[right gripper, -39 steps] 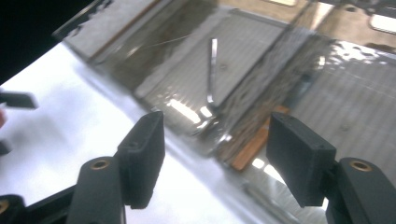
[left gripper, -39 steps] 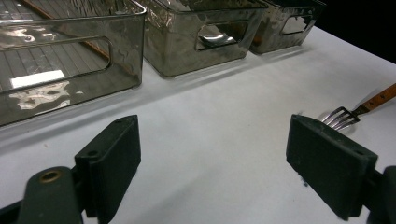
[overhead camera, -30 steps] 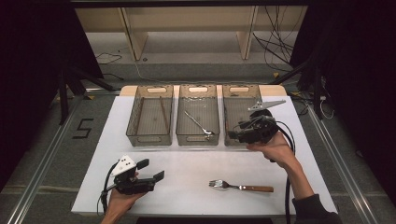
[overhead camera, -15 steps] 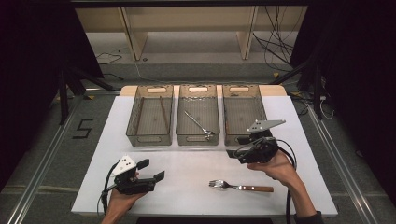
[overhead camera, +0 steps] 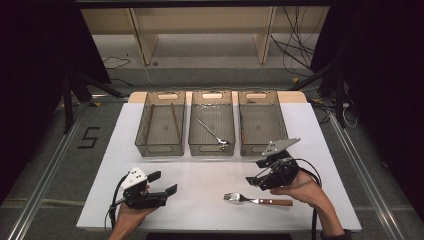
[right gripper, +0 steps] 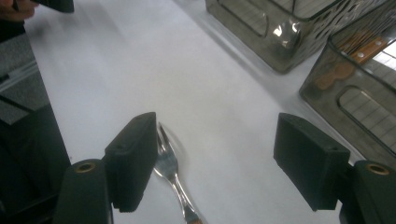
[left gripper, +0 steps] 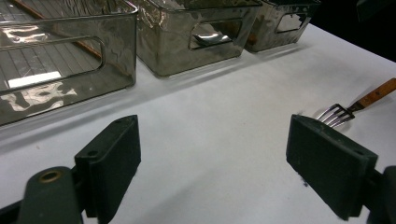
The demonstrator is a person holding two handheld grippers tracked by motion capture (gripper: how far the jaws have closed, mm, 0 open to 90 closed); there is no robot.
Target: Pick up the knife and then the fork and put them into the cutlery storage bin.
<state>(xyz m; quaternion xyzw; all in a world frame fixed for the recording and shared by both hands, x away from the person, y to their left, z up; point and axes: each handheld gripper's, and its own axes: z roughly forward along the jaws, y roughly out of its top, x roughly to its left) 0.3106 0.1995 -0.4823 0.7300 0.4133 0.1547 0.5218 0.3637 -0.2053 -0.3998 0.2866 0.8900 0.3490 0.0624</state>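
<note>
High view first: we see the fork lying flat on the white tabletop near its front edge, right of centre, tines pointing left and wooden handle toward the right edge. Our right gripper hangs just above and behind the fork's tines, jaws spread wide and holding nothing; in the right gripper view the fork lies beside the left jaw, between the two. Our left gripper sits near the front left corner, well apart from the fork, jaws also spread and empty. Along the back edge stand three clear bins side by side: the middle one holds a metal utensil, the outer two hold wooden-handled pieces.
</note>
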